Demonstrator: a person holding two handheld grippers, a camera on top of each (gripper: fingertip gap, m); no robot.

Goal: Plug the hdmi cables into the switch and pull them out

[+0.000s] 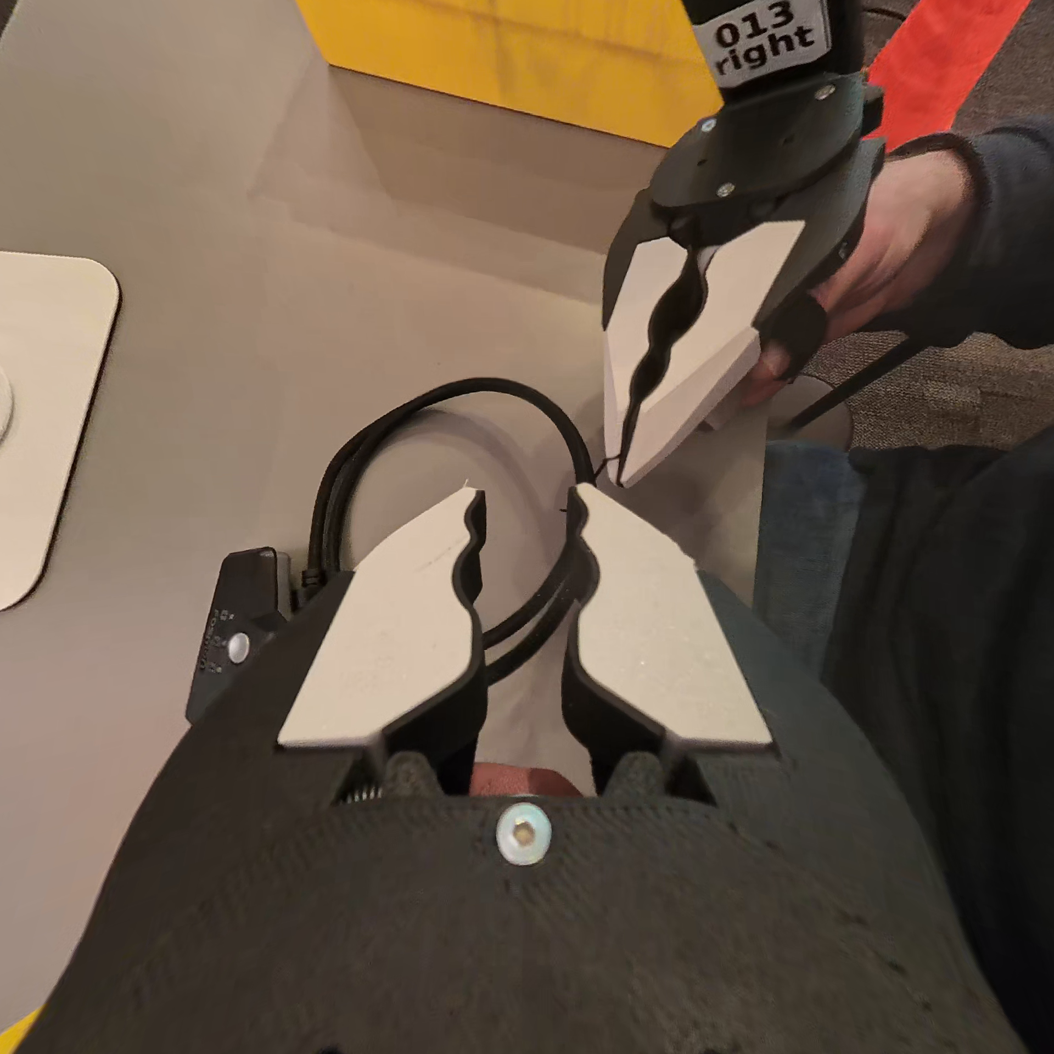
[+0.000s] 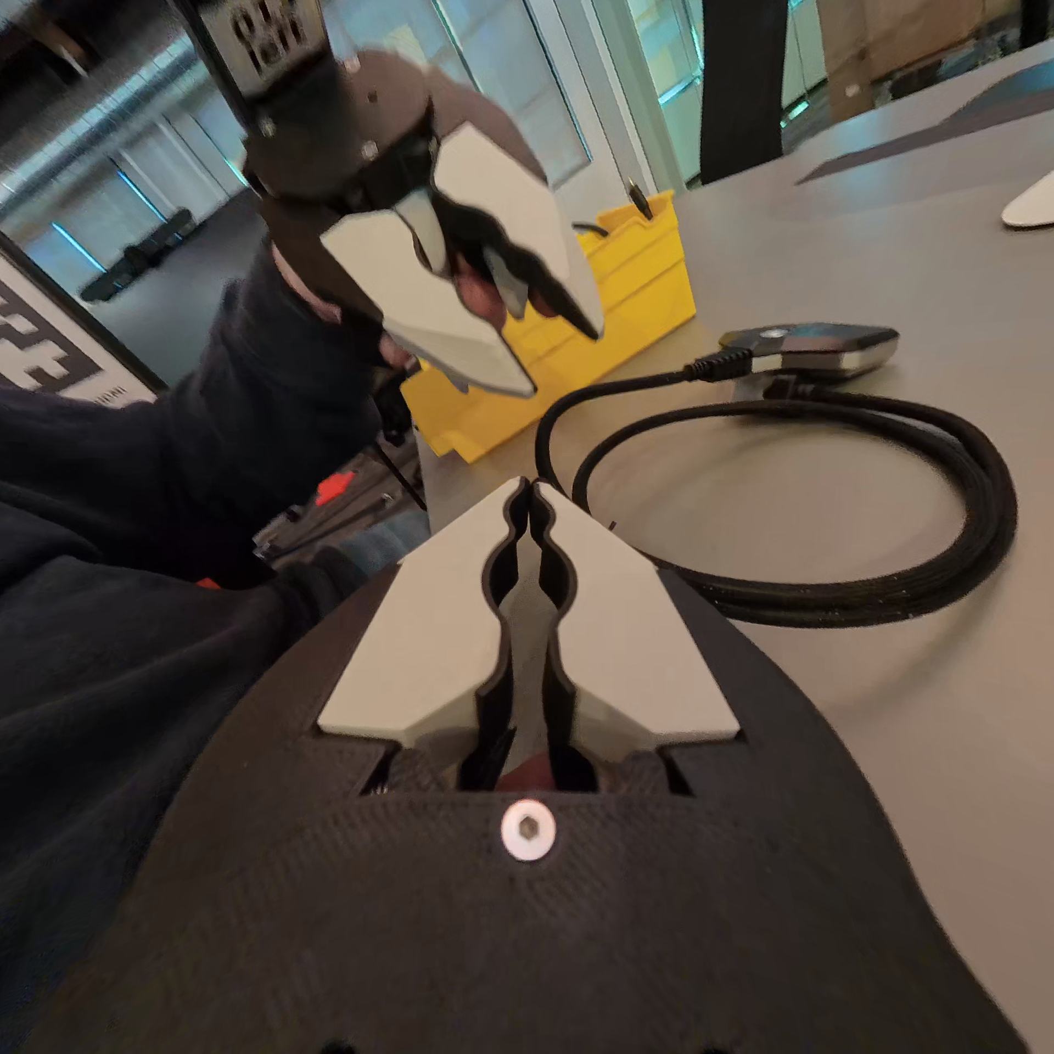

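Cable: black braided HDMI cable (image 2: 890, 576), coiled on grey bench (image 2: 855, 798), plugged into dark faceted switch (image 2: 810, 351).
Left gripper (image 1: 527, 502): jaws spread, empty, cable loop lying beyond them.
Right gripper (image 2: 527, 485): jaws nearly together, empty, coil just beside, near bench edge.

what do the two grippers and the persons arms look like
Both the left gripper and right gripper have black textured printed bodies, a silver centre bolt, and white fingers with wavy black inner pads. The right one carries a white label. The person wears dark sleeves.
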